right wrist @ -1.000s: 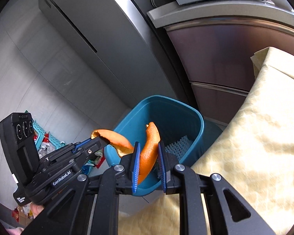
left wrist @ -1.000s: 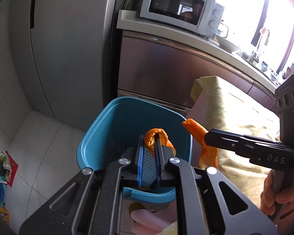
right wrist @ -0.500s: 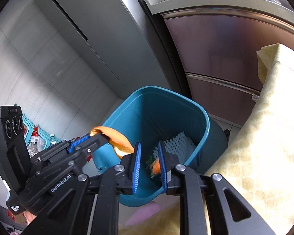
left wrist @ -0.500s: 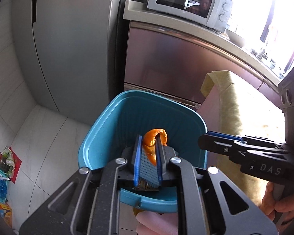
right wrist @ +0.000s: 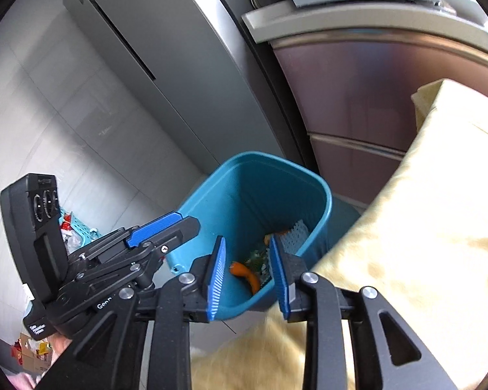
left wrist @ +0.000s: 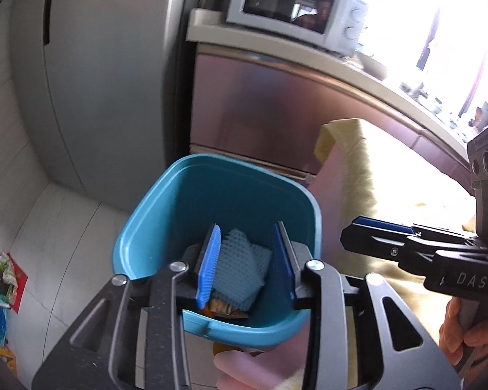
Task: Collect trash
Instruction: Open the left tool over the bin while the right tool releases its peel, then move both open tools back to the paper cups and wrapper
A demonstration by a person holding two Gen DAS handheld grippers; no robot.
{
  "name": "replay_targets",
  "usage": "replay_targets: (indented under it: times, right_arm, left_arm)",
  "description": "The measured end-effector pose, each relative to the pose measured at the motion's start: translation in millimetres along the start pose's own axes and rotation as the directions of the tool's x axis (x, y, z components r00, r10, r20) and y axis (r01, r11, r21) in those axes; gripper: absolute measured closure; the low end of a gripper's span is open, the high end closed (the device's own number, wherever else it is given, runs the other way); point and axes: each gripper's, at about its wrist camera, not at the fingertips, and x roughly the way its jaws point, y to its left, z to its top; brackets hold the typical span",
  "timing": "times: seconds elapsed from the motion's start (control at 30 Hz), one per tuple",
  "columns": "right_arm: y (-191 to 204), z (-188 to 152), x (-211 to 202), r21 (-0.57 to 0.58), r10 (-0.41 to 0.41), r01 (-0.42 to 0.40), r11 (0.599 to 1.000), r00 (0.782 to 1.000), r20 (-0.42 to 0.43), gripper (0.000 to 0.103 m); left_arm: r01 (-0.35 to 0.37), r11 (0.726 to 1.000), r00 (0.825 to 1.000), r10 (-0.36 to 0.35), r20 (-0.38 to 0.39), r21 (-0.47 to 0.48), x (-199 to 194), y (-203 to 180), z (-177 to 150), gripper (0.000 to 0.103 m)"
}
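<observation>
Left wrist view: both tools, left tool [left wrist: 245,261] and right tool [right wrist: 248,271], hang spread wide and empty over the teal bin [left wrist: 153,201]; orange peel [right wrist: 245,274] lies inside it, beside the yellow-clothed counter [right wrist: 423,227], below the microwave [left wrist: 296,3].

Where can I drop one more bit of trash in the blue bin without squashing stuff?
The bin has bare room along its far wall, up by the fridge side. Its bottom is crowded: orange peel, a foam net and wrappers fill it. Both the left gripper and the right gripper are open and empty above it.
</observation>
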Motion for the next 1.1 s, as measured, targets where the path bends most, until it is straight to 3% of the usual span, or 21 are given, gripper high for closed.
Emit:
replay_targets:
  times: [0.3,0.6,0.8,1.1]
  right_arm:
    - [-17,-28,-90,-0.024,-0.005,0.008,1.0,0.992,0.128,0.068]
    - [-64,-84,-187,0.088,-0.14,0.122,0.989,0.957,0.253,0.065]
    - [-101,-134,-246,0.229,-0.27,0.206,0.952,0.914,0.304,0.064]
    - [-174,-182,-313,0.423,-0.471,0.319,0.848,0.82,0.326,0.063]
  left_arm:
    - [0.158,0.98,0.983,-0.168,0.072,0.122,-39,-62,-4,0.059]
    - [0.337,0.902,0.937,-0.35,0.003,0.271,-46,-159,-20,0.055]
    - [0.436,0.835,0.897,-0.435,-0.081,0.337,-45,-226,-42,0.055]
    - [0.552,0.717,0.832,-0.509,-0.221,0.427,-35,-320,-75,0.055]
